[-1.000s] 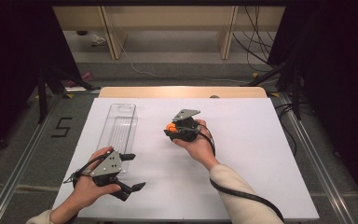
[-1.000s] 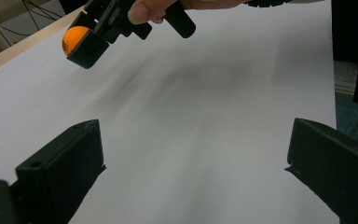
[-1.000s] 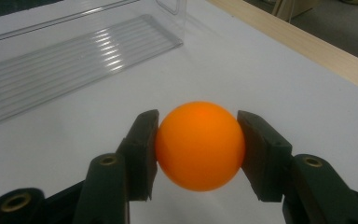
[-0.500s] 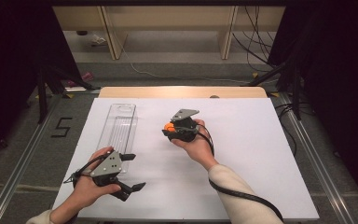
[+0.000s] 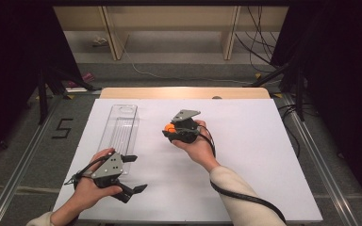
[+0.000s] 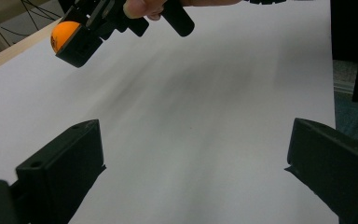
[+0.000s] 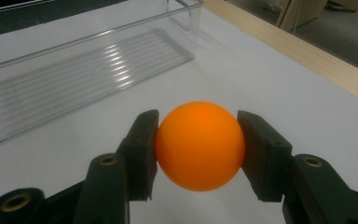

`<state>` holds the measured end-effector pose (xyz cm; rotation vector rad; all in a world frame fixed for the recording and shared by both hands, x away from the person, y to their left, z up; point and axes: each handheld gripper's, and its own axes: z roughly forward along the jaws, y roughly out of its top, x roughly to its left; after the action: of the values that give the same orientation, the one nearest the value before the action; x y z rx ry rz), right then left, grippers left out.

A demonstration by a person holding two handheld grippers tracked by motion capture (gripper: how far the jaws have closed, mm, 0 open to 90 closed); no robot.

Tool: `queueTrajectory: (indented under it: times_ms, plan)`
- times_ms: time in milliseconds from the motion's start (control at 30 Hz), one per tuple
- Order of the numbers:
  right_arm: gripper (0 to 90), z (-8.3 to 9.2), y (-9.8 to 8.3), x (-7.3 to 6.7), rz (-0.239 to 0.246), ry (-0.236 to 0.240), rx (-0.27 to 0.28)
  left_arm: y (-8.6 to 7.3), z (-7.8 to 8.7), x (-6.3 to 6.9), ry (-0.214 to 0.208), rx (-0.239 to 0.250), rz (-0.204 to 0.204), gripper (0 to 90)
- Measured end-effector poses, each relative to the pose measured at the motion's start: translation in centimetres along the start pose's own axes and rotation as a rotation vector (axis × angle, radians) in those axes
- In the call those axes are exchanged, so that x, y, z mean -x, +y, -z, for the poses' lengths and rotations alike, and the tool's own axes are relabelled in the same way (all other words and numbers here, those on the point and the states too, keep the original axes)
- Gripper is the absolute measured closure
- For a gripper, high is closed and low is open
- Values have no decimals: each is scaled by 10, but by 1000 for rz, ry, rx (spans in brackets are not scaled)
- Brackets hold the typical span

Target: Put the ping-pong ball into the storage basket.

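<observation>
The orange ball (image 7: 199, 145) sits clamped between the two pads of the right gripper (image 5: 170, 130), held above the white sheet (image 5: 245, 155) near the table's middle. Just beside it, to the left in the high view, lies a clear plastic tray (image 5: 120, 129). The left gripper (image 5: 134, 174) rests near the sheet's front edge, its jaws spread wide with nothing between them.

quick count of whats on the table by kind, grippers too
orange ball: 1, clamped in the right gripper
clear plastic tray: 1
grippers: 2, the right one and the left gripper, which has its jaws apart with nothing between them
total: 4
</observation>
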<state>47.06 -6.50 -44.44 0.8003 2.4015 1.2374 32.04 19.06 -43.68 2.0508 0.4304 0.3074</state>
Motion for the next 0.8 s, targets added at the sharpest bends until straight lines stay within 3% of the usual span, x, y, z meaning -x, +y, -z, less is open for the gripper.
queueTrajectory:
  times_ms: [800]
  plan:
    - [515,-1,4,-5,5,13,10,0,0,0,1,-1,-4,32]
